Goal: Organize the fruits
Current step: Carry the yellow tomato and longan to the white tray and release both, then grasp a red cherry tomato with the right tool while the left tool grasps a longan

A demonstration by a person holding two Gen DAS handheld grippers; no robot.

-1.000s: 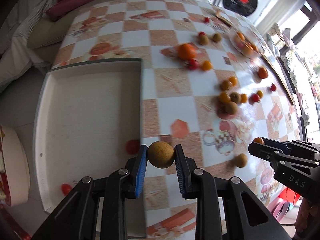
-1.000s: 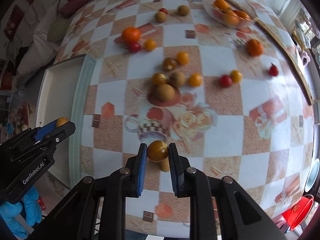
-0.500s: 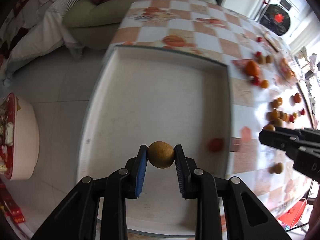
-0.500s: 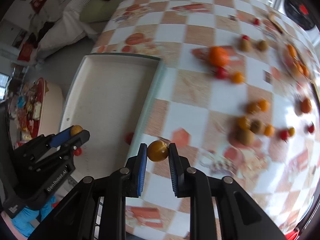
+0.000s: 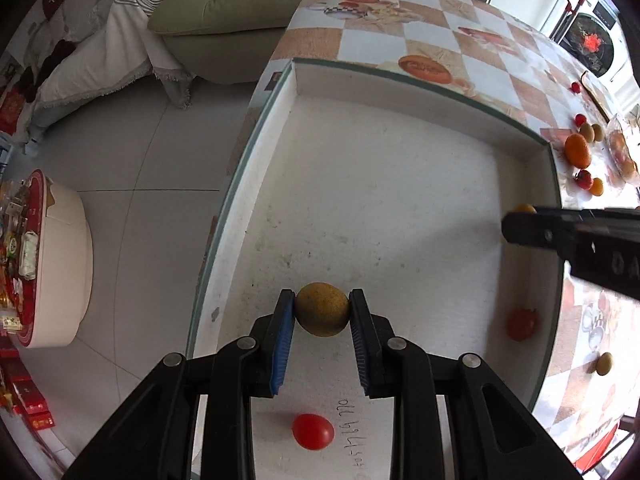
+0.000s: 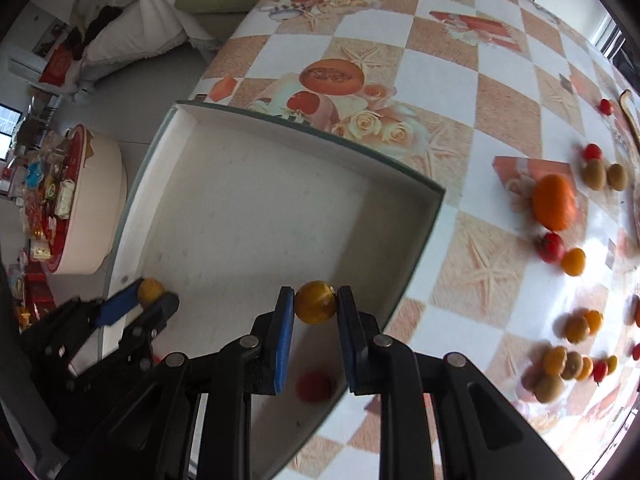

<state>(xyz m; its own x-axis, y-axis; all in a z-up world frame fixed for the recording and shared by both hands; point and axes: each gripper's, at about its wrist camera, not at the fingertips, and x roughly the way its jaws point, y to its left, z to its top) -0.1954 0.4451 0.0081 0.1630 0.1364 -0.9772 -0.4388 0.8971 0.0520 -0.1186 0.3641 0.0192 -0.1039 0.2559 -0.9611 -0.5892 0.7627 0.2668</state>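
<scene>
The left gripper (image 5: 322, 314) is clenched on a brown fruit (image 5: 321, 309); it now hangs over the white tray (image 5: 400, 200), but a second ago it was at the tray's right edge, over the table (image 5: 440, 32); the grip has not changed. The right gripper (image 6: 316, 307) is clenched on a yellow fruit (image 6: 315, 301); a second ago it was over the table among the loose fruit, and now it is above the tray's right part, near the rim. A red tomato (image 5: 313, 431) lies in the tray near the left gripper; another tomato (image 5: 521, 323) lies by the tray's right wall. An orange (image 6: 554, 202) and many small fruits sit far right on the table.
</scene>
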